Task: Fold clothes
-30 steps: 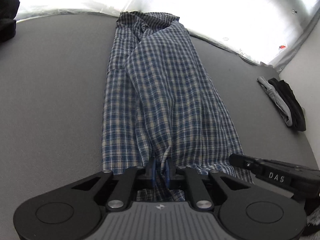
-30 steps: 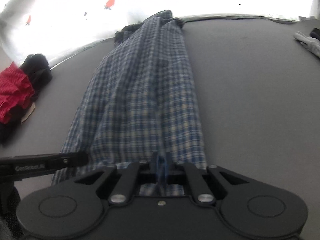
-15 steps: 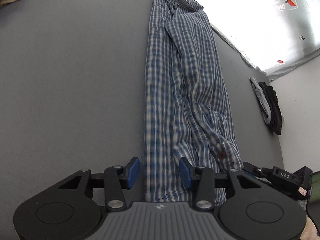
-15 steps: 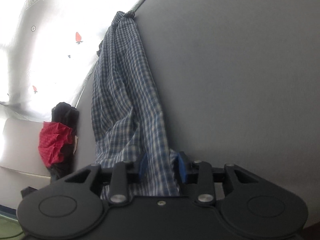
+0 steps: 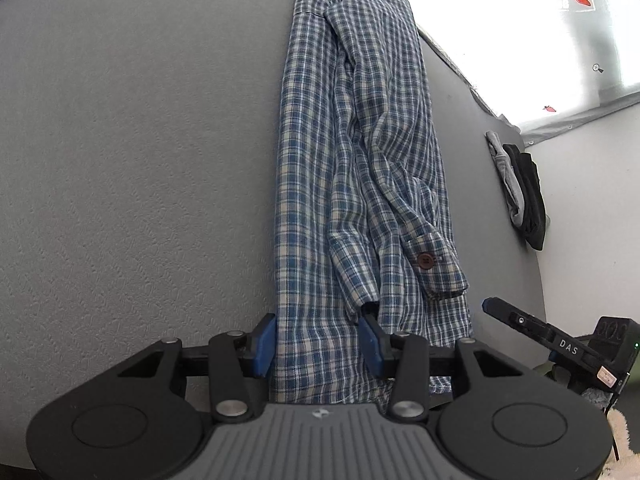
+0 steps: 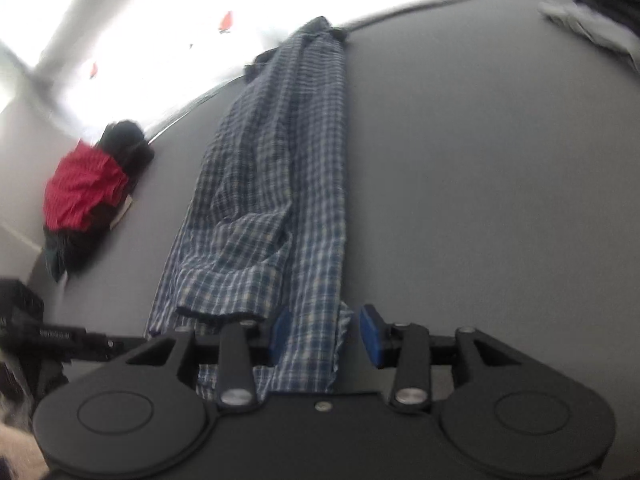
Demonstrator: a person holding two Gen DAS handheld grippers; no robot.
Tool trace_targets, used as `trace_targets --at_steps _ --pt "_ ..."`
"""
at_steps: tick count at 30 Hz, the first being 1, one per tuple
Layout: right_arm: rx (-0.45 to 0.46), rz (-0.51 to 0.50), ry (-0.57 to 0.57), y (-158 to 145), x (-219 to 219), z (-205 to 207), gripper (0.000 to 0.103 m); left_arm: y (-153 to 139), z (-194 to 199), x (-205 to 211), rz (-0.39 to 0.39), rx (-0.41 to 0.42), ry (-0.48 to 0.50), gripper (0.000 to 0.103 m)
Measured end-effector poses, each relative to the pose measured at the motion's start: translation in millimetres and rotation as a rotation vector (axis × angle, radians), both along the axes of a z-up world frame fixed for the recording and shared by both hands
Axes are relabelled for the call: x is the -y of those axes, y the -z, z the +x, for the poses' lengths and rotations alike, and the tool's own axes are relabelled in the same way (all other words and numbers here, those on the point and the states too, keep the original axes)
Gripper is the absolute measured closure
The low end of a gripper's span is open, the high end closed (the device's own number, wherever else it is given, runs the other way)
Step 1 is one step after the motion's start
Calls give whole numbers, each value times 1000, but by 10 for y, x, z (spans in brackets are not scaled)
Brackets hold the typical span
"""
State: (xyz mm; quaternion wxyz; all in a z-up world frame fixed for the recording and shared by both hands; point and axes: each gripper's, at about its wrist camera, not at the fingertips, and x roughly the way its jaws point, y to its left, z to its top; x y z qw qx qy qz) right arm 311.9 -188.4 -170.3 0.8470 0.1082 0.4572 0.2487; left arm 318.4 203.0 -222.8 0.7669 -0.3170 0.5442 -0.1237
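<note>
The blue plaid shirt lies flat on the grey surface, folded lengthwise into a long narrow strip that runs from the near edge up to the far edge, where its collar end reaches the bright white sheet. A sleeve is laid along the top of it, the cuff with its brown button near the hem.

The left gripper sits at the hem's left side, its blue pads parted to a middling gap with the cloth lying loose between them, not pinched. The right gripper is at the hem's right side; its jaws have just been opening, and the shirt's edge hangs slack between the pads, touching neither firmly.

A grey and black bundle rests at the surface's right edge. A red and dark heap of clothes lies at the left edge.
</note>
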Motion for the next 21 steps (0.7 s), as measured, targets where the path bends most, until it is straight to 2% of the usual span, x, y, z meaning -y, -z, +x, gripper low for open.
trace_targets --at_steps 3,6,11,15,21 --pt "11 -42 -90 48 -158 86 63 13 19 -24 -14 -8 -9 58" --pt "-20 -48 -92 165 -211 202 63 9 11 -25 -11 -6 -9 58" --pt "-94 29 -118 286 -186 321 63 4 10 0 -6 -1 -7 57" --pt "-132 30 -122 323 -93 338 65 -4 -1 -4 -4 0 -7 56" --pt "-149 -27 -256 289 -70 211 66 17 2 -31 -15 -6 -13 56"
